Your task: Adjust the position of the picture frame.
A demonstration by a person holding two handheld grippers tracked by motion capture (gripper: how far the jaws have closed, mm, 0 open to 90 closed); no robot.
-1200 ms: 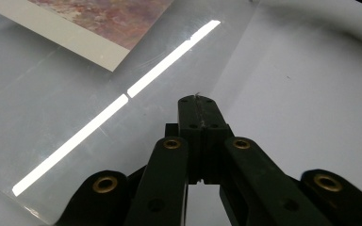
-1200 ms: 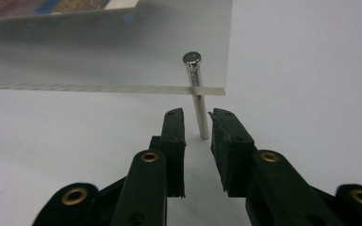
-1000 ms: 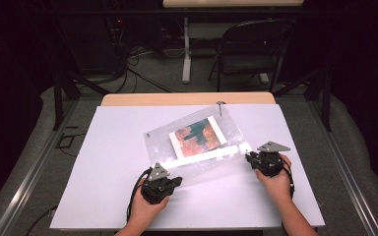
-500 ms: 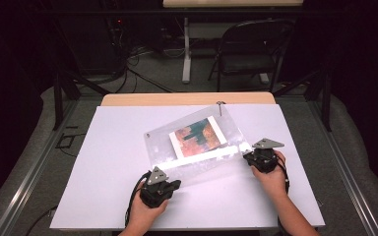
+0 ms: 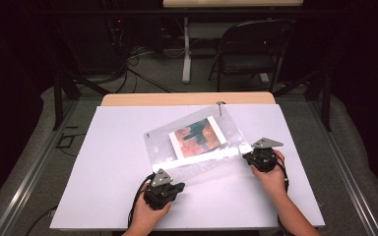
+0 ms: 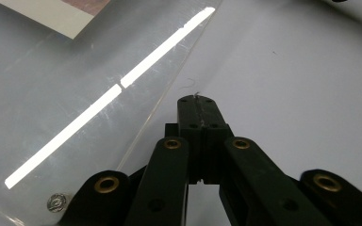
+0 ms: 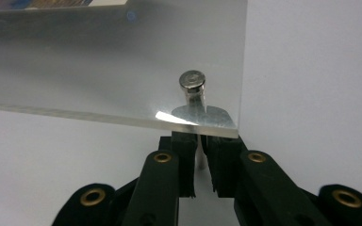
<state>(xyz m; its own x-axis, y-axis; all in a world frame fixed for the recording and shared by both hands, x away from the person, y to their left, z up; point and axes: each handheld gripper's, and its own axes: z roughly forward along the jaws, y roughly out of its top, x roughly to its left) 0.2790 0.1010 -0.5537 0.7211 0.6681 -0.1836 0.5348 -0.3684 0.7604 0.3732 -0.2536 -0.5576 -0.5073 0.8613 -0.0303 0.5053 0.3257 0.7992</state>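
Looking from the high view, we see the acrylic picture frame [image 5: 197, 144] lying tilted on the bench [image 5: 103, 196], between both grippers.

Our left gripper [image 6: 199, 104] is closed and empty, the frame's edge just left.

Our right gripper [image 7: 199, 141] pinches the corner standoff screw [image 7: 193, 81], jaws narrow; next, probably unscrewing it.

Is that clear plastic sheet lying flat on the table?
No. The clear sheet is tilted; the right gripper props up one corner by its metal pin.

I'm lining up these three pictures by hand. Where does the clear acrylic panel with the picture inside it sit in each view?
High view: clear acrylic panel lies tilted at table centre.
Left gripper view: it covers the upper left, beside the left claw.
Right gripper view: it spans the top, corner above the right claw.
Shared landmark: the picture's white border.
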